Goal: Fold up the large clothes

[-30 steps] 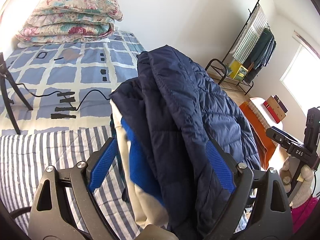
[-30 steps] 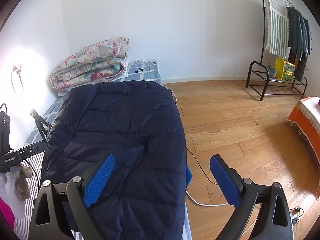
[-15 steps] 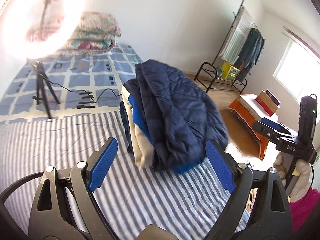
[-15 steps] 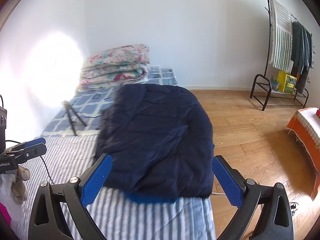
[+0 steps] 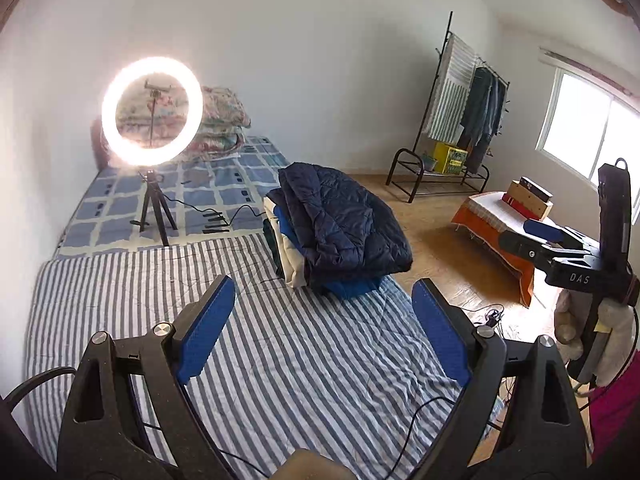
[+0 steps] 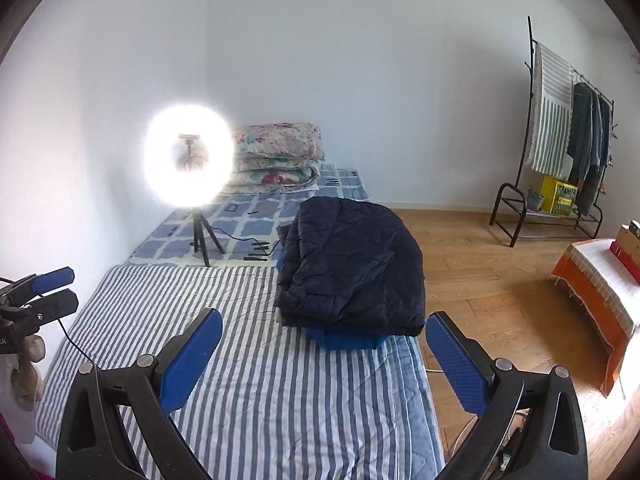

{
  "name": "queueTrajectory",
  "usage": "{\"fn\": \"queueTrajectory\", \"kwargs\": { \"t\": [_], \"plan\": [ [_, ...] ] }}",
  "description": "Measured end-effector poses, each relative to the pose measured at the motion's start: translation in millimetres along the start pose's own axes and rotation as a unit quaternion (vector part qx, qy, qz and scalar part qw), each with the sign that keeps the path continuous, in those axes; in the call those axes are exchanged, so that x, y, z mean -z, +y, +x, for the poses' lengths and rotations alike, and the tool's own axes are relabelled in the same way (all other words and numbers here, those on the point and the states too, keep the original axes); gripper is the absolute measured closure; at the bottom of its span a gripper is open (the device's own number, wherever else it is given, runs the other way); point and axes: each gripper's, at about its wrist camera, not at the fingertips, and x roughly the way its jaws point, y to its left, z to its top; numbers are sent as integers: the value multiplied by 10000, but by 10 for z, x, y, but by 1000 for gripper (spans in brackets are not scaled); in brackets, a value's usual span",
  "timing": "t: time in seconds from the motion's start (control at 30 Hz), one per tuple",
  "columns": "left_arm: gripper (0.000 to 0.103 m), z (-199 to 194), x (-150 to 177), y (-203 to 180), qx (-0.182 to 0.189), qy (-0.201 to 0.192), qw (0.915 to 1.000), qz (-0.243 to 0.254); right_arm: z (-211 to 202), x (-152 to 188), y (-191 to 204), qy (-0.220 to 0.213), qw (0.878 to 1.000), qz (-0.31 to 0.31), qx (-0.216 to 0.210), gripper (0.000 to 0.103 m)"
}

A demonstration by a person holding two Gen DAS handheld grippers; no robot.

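Jaws of both the left gripper and right gripper gape wide, empty; the folded navy quilted jacket, topping a stack at the striped bed's edge, could slide floorward.

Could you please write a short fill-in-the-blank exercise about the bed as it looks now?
1. The navy jacket tops a pile of folded ____.
2. The pile rests on the ____ blanket.
3. The ring light stands on a ____.
4. Both grippers' jaws are ____.

Missing words: clothes; striped; tripod; open

Ahead of the left gripper, folded jacket tops the clothes pile on the mattress — ring light beyond-left, clothes rack beyond-right.
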Motion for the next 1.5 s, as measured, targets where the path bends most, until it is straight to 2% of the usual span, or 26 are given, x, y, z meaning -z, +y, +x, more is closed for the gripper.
{"fn": "queueTrajectory", "kwargs": {
  "t": [0.13, 0.23, 0.4, 0.53, 0.63, 0.87, 1.0, 1.13, 1.5],
  "plan": [
    [7, -519, 201, -57, -101, -194, 9997, 96, -417, 133, 248, -174, 9998, -120, -31, 0],
    [3, -823, 340, -118, -346, -367, 9983, 277, -694, 256, 450, -325, 9991, -260, 34, 0],
    [3, -1134, 572, -114, -551, -449, 9970, 290, -959, 506, 781, -496, 9972, -544, 162, 0],
    [3, -1297, 808, -63, -724, -574, 9954, 269, -1042, 685, 930, -553, 9973, -466, 134, 0],
    [0, -1294, 939, -18, -745, -424, 9960, 266, -1071, 817, 1038, -612, 9971, -429, 134, 0],
    [0, -1204, 1168, 80, -965, -147, 9951, 185, -986, 1058, 1122, -710, 9971, -158, 220, 0],
    [0, -1141, 1265, 139, -1231, -106, 9921, 215, -900, 1129, 1128, -690, 9964, -157, 464, 0],
    [0, -1085, 1363, 178, -1263, 33, 9917, 225, -866, 1191, 1118, -694, 9960, -118, 550, 0],
    [0, -1039, 1414, 101, -1333, 14, 9903, 380, -818, 1262, 1104, -654, 9955, -103, 682, 0]
  ]
}}
